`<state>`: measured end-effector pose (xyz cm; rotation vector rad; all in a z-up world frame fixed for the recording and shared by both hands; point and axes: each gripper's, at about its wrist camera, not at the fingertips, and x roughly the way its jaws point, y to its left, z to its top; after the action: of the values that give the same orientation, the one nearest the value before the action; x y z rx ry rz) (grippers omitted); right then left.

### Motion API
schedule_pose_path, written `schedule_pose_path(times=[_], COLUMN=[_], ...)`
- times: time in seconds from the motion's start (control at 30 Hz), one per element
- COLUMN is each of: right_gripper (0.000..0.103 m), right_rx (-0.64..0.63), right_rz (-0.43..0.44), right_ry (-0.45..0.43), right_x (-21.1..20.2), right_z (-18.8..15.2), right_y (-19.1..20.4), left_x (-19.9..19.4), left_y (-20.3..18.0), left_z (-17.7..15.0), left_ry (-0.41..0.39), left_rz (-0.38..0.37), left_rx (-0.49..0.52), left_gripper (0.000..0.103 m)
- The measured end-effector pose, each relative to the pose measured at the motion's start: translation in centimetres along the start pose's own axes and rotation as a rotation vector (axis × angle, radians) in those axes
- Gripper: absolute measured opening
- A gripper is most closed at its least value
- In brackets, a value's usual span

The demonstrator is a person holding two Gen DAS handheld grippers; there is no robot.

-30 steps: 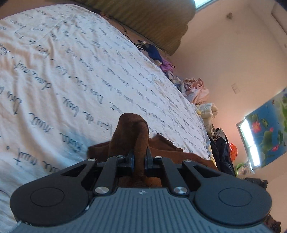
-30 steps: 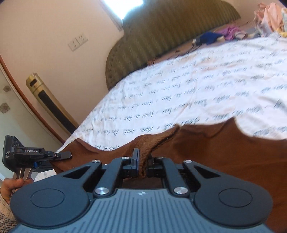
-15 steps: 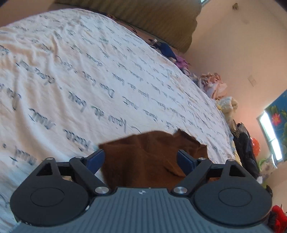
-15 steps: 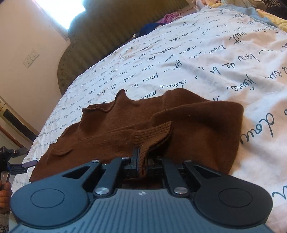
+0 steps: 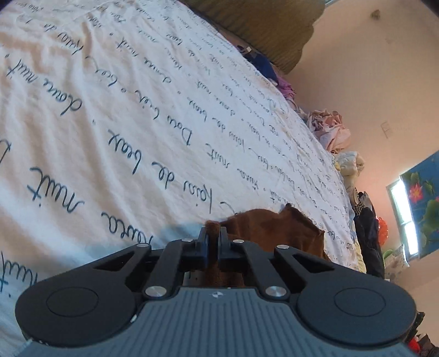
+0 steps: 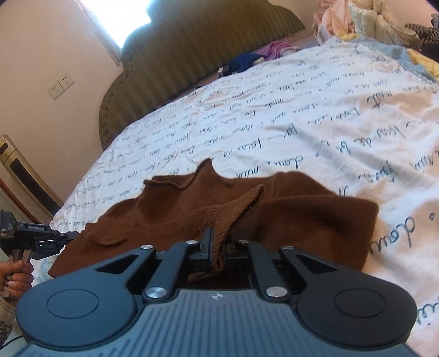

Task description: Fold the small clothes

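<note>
While both my grippers are clamped on cloth, the brown knit sweater (image 6: 288, 214) lies low in the frame on the white script-print bedsheet (image 6: 315, 118), spread across the lower centre of the right wrist view. My right gripper (image 6: 218, 247) is closed on a ribbed cuff or hem edge (image 6: 241, 208), which stands up as a pointed flap just above the jaws. My left gripper (image 5: 212, 239) has pinched shut on a small tuft of the same brown knit at the sweater's corner; in the right wrist view it sits at the far left edge (image 6: 64, 235), held by my left hand (image 6: 16, 277), jaws touching the sweater's left end.

Progress, judging from how it lies: one fold looks started, since a layer already sits doubled over the body on the right side of the frame, with a rounded folded edge there. The left part is flat and single, with a wavy edge at its top. So I'd say early to middle: sleeve or side brought in, main halving fold not done, no neat rectangle yet.

Left to do: carry both pinched ends over, lay flat, release, smooth. More clothes (image 6: 356, 19) piled upper right of the frame past the sheet, unfolded as far as I can see. Green headboard (image 6: 192, 55) at top centre.
</note>
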<state>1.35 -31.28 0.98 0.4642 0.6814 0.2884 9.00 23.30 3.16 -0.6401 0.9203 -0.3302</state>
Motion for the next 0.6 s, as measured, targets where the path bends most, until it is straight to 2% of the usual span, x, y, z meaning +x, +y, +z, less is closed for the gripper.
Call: schedule_pose_path(times=[0.1,0.17,0.27,0.3,0.33,0.4,0.43,0.47,0.5,0.53,0.57,0.6], right_gripper=[0.005,0.005,0.005,0.006,0.006,0.006,0.008,0.010,0.021,0.039,0.051,0.073], right_rx=[-0.028,-0.045,-0.056,-0.060,-0.054,0.012,0.034,0.048,0.063,0.075,0.082,0.085], right_rz=[-0.001,-0.010,-0.074,-0.107,-0.122,-0.101,-0.085,-0.072,-0.058,-0.042,-0.028,-0.009], right_ry=[-0.032,-0.042,-0.036,-0.003,0.043,0.093,0.082,0.075,0.074,0.077,0.076,0.072], right_x=[-1.4,-1.8,-1.5,-0.7,0.3,1.3,1.0,0.6,0.5,0.3,0.3,0.2], right_z=[1.1,1.5,1.2,0.8,0.3,-0.7,-0.9,-0.9,-0.8,-0.7,-0.7,-0.7], right_y=[0.5,0.7,-0.2,-0.8,-1.5,-2.9,-3.2,-3.3,-3.4,-3.5,-3.6,-3.6], left_x=[-0.8,-0.5,1.0,1.2,0.9,-0.7,-1.5,-2.1,-2.6,-2.7,-2.6,-2.2], left_y=[-1.4,-2.1,-1.6,-1.1,-0.5,-0.4,-0.6,-0.7,-0.8,-1.0,-1.2,-1.2], left_z=[1.2,1.6,1.6,1.5,1.4,0.8,0.3,-0.3,-1.1,-1.8,-2.3,-2.8], left_ry=[-0.020,-0.019,-0.006,0.008,0.012,-0.004,0.001,0.004,0.001,0.002,0.022,0.032], left_rz=[0.003,0.050,0.160,0.159,0.113,0.042,0.026,-0.013,-0.054,-0.061,-0.046,-0.035], left_rx=[0.086,0.141,0.204,0.187,0.144,0.094,0.077,0.049,0.035,0.038,0.039,0.024], left_gripper=[0.004,0.000,0.000,0.000,0.000,0.003,0.032,0.081,0.101,0.099,0.100,0.100])
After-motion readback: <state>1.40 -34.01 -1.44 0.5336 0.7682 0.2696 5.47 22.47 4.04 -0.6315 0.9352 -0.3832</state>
